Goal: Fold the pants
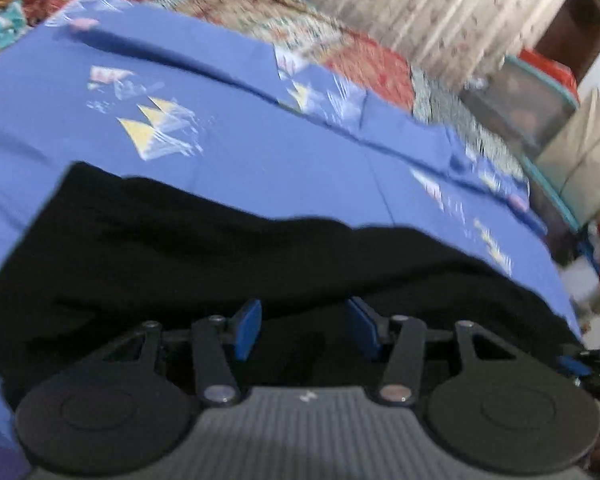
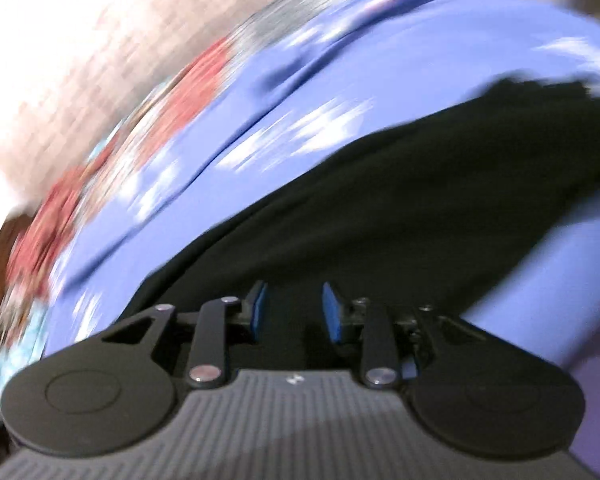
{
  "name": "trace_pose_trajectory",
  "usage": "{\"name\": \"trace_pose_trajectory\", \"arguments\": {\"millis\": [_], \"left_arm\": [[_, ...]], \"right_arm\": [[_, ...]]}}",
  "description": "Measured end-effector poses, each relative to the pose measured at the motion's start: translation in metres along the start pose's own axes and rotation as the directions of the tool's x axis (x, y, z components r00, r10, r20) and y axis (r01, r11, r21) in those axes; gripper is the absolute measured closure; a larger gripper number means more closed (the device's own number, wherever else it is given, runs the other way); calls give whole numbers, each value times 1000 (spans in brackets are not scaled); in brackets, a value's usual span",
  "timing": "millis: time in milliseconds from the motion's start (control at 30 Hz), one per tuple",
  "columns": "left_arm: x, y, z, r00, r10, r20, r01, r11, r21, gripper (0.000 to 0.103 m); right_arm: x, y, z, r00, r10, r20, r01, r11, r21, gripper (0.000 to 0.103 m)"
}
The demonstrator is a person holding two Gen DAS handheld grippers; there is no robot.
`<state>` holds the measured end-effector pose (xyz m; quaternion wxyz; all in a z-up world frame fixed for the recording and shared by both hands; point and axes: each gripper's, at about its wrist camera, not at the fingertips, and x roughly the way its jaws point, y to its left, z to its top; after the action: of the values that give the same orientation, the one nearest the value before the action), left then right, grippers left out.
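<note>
The black pants (image 1: 204,248) lie spread flat on a blue bedsheet (image 1: 260,152) with small printed patterns, and they reach across the lower half of both views. The left gripper (image 1: 305,326) is above the near edge of the pants; its two blue pads (image 1: 247,328) stand wide apart and nothing is between them. The right gripper (image 2: 294,310) is also over the black cloth (image 2: 400,216), its blue pads (image 2: 332,312) open at a medium width, with only the fabric seen behind the gap. Whether the pads touch the cloth, I cannot tell.

The left wrist view is sharper: it shows a red flowered blanket (image 1: 372,60) behind the sheet, a light curtain (image 1: 440,4), and a plastic box (image 1: 516,108) at the right. The right wrist view is strongly blurred.
</note>
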<state>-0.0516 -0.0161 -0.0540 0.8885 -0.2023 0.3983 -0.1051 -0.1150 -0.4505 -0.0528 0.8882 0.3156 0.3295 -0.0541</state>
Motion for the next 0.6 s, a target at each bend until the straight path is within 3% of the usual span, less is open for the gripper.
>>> {"name": "trace_pose_trajectory", "arguments": {"millis": [100, 167, 300, 400, 500, 600], "left_arm": [[10, -10, 2, 999, 9, -36, -8, 1000, 12, 54], [12, -20, 3, 999, 2, -49, 0, 1000, 26, 54], [21, -50, 2, 997, 0, -82, 8, 994, 105, 54], [30, -77, -4, 994, -1, -111, 19, 987, 162, 54], [40, -99, -12, 989, -1, -146, 29, 981, 190, 52], [51, -114, -20, 982, 10, -190, 31, 977, 210, 52]], "right_arm": [[-30, -40, 12, 991, -69, 111, 55, 990, 127, 67], [-46, -56, 25, 974, -100, 202, 62, 980, 188, 65], [-55, -71, 78, 941, -135, 312, 94, 985, 142, 60], [-28, -71, 112, 944, -207, 257, 208, 978, 24, 59], [-4, -98, 126, 939, -282, 198, 285, 958, 17, 52], [7, -134, 117, 963, -251, 94, 240, 964, 113, 51]]}}
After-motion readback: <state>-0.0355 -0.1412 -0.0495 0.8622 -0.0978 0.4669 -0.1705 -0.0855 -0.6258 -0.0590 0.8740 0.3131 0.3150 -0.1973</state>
